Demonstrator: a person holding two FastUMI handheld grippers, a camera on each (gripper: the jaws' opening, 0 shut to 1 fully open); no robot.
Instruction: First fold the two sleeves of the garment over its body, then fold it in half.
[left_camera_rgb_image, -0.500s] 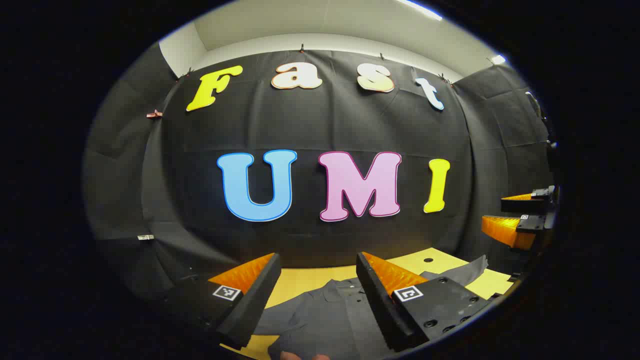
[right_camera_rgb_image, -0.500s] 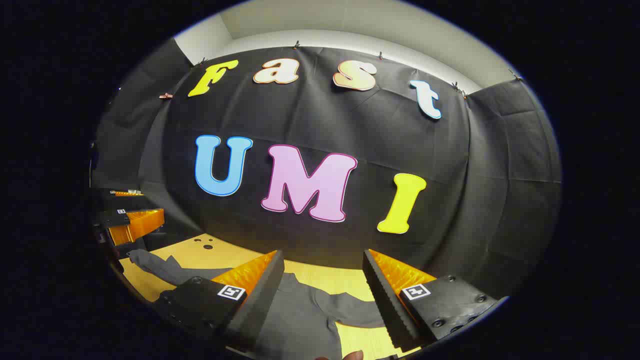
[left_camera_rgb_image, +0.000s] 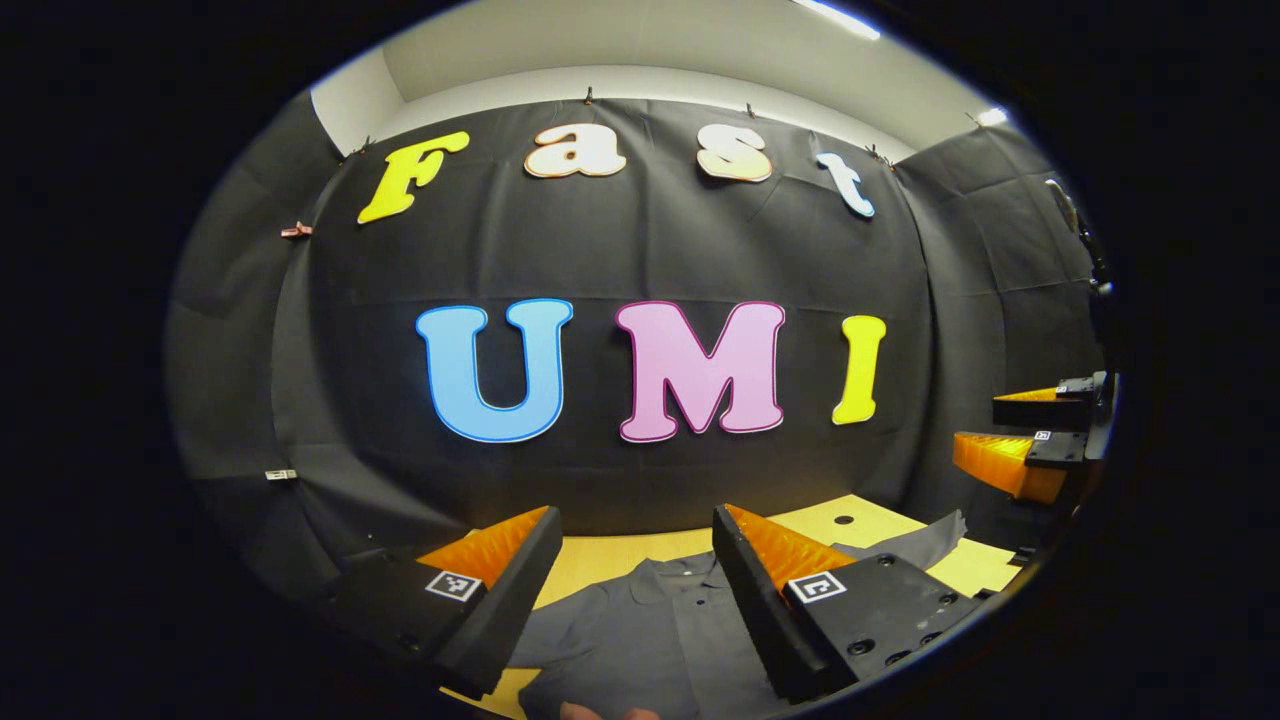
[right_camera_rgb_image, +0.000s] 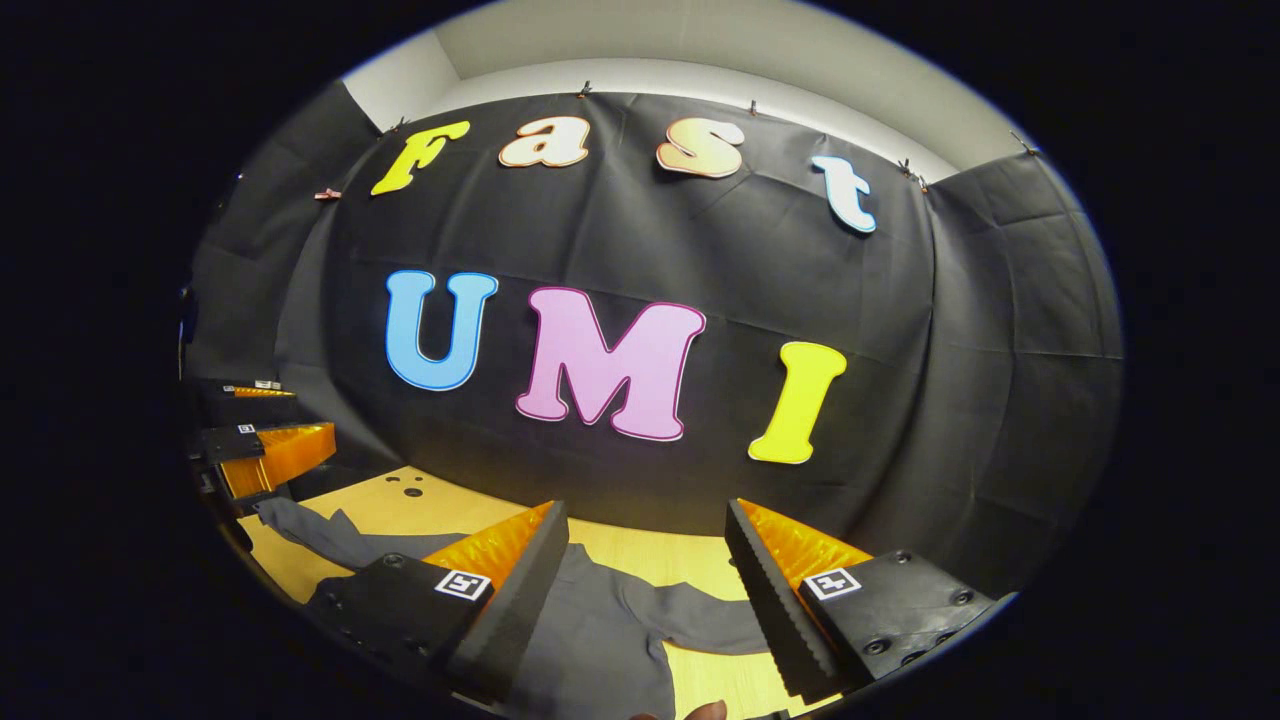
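Both views had drifted slightly since half a second before. From left to right, the left gripper (left_camera_rgb_image: 632, 545) and the right gripper (right_camera_rgb_image: 645, 540) hung with fingers wide apart, holding nothing, above the grey garment (left_camera_rgb_image: 640, 640) spread flat on the yellow table (right_camera_rgb_image: 640, 550).

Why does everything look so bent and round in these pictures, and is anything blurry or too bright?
Left gripper view: fisheye bends the booth wall; the shirt on the table looks sharp. A ceiling light glares at the top. Right gripper view: the same bulge, even lighting, no obvious blur, a dim lower edge around the shirt.
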